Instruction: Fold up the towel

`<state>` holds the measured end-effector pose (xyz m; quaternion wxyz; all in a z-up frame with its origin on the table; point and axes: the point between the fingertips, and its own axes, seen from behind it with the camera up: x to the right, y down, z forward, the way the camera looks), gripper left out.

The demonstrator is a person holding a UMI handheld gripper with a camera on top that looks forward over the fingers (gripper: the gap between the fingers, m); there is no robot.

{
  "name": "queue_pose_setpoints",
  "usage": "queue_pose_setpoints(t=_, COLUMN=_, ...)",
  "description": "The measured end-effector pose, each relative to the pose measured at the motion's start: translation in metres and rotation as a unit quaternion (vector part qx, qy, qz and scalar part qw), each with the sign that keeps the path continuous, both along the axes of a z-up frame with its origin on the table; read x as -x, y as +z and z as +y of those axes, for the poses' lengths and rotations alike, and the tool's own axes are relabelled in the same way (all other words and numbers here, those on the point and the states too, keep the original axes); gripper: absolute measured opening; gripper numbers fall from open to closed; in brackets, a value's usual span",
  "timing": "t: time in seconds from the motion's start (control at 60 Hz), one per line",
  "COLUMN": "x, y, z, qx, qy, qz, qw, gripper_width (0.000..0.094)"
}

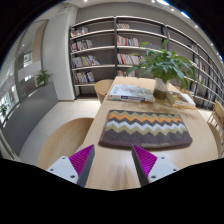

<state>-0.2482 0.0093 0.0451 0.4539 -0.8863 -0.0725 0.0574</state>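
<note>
A towel [146, 128] with zigzag stripes in orange, teal, brown and grey lies flat on the wooden table [112, 165], just beyond my fingers. My gripper [113, 160] hovers above the table's near part with its two magenta pads [83, 158] spread wide apart and nothing between them. The towel's near edge lies a little ahead of the fingertips.
A potted green plant [165, 68] stands on the table behind the towel, beside an open magazine or papers [130, 92]. Bookshelves [110, 50] line the back wall. A rounded wooden side table or chair [62, 140] sits left of the table. Another plant [42, 77] stands far left.
</note>
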Motion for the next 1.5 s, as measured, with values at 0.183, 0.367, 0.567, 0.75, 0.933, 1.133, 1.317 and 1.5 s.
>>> queue_pose_setpoints(t=0.183, x=0.039, y=-0.027, z=0.099, qx=0.021, qy=0.002, qz=-0.019, qw=1.000, gripper_width=0.0684)
queue_pose_setpoints(t=0.367, x=0.028, y=-0.049, z=0.133, qx=0.032, qy=-0.024, qz=-0.061, qw=0.997, gripper_width=0.0402)
queue_pose_setpoints(t=0.567, x=0.015, y=-0.048, z=0.131, qx=0.034, qy=-0.018, qz=-0.091, qw=0.995, gripper_width=0.0059)
queue_pose_setpoints(t=0.75, x=-0.026, y=0.020, z=0.129, qx=0.011, qy=-0.028, qz=-0.049, qw=0.998, gripper_width=0.0039)
queue_pose_setpoints(t=0.933, x=-0.155, y=0.073, z=0.128, qx=-0.021, qy=-0.076, qz=-0.065, qw=0.995, gripper_width=0.0038)
queue_pose_setpoints(t=1.133, x=-0.256, y=0.012, z=0.122, qx=0.022, qy=-0.074, qz=-0.071, qw=0.995, gripper_width=0.0314)
queue_pose_setpoints(t=1.317, x=-0.267, y=0.005, z=0.102, qx=0.038, qy=-0.035, qz=-0.062, qw=0.997, gripper_width=0.0689)
queue_pose_setpoints(t=1.5, x=-0.276, y=0.111, z=0.070, qx=-0.028, qy=-0.051, qz=-0.048, qw=0.997, gripper_width=0.0759)
